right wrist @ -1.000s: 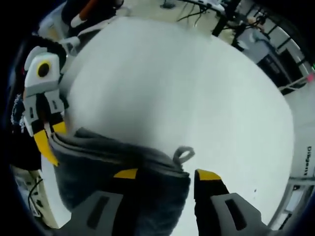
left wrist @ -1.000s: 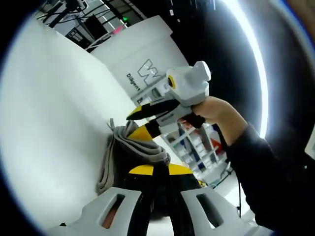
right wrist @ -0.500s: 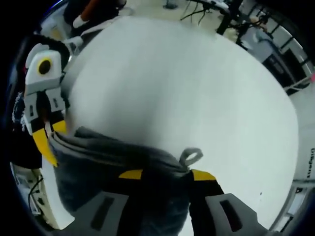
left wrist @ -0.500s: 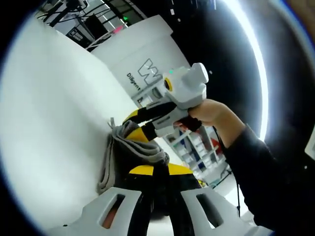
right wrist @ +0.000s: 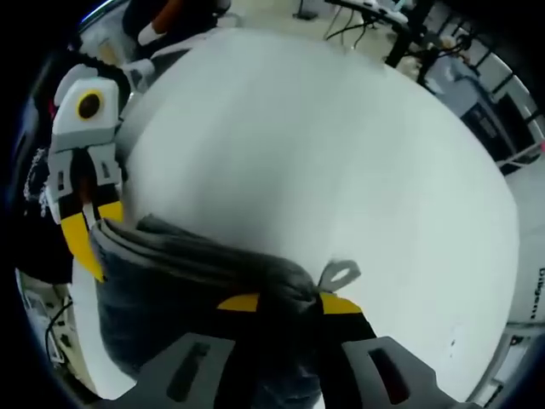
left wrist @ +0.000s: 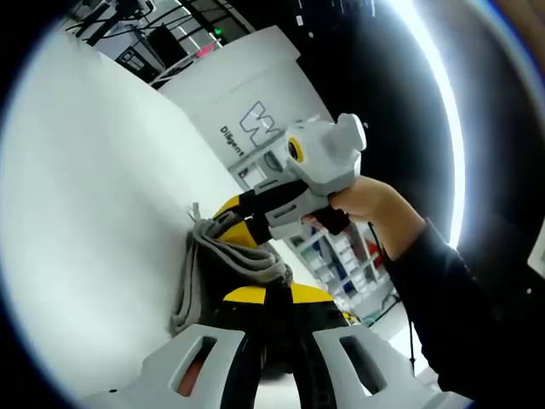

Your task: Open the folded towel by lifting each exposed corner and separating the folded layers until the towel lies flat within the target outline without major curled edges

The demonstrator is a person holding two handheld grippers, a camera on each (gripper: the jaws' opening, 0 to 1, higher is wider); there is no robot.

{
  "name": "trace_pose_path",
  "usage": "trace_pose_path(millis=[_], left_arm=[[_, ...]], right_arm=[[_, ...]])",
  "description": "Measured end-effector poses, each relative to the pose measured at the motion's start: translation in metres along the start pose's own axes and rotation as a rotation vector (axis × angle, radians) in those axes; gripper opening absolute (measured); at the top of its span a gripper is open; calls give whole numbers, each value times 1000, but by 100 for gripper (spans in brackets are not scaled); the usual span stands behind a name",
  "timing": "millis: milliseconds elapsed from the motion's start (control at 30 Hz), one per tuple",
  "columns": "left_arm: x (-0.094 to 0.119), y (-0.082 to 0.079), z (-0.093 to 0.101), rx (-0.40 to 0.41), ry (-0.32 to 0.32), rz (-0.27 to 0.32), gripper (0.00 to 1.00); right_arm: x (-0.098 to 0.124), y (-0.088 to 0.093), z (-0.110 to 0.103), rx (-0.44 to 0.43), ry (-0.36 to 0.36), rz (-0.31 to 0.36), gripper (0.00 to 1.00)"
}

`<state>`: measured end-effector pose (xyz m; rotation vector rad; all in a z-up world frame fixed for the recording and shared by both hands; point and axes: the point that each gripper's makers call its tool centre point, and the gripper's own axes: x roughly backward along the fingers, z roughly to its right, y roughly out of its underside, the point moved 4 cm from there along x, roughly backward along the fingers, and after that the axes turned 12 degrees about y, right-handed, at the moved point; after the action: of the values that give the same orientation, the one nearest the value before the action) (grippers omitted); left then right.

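Note:
A folded grey towel lies near the edge of a white table. My right gripper is shut on the towel's top layers, right beside its small hanging loop. My left gripper pinches the other near corner, with its yellow jaws together on the cloth. In the left gripper view the towel bunches up in front of my left gripper. There the right gripper, held by a hand, bites the far end of the same edge.
A white panel with dark lettering stands past the table's far side. Shelves with coloured items show beyond the table edge. Stands and cables sit behind the table. Bare white tabletop stretches away from the towel.
My right gripper's jaws have come together on the towel edge by the loop; a second ago they stood apart. The left gripper has kept its hold and place.

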<state>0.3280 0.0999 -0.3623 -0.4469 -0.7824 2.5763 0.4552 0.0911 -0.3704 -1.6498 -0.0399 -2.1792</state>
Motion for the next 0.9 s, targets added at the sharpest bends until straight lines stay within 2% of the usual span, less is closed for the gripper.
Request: trace_pose_path(millis=[200, 633, 900], left_arm=[[0, 1, 0, -4, -1, 2, 5], [0, 2, 11, -38, 32, -9, 4], [-5, -5, 22, -93, 67, -30, 4]], right_arm=[[3, -2, -2, 36, 6, -3, 9], [23, -3, 1, 54, 43, 38, 8], [36, -2, 5, 45, 74, 77, 8]])
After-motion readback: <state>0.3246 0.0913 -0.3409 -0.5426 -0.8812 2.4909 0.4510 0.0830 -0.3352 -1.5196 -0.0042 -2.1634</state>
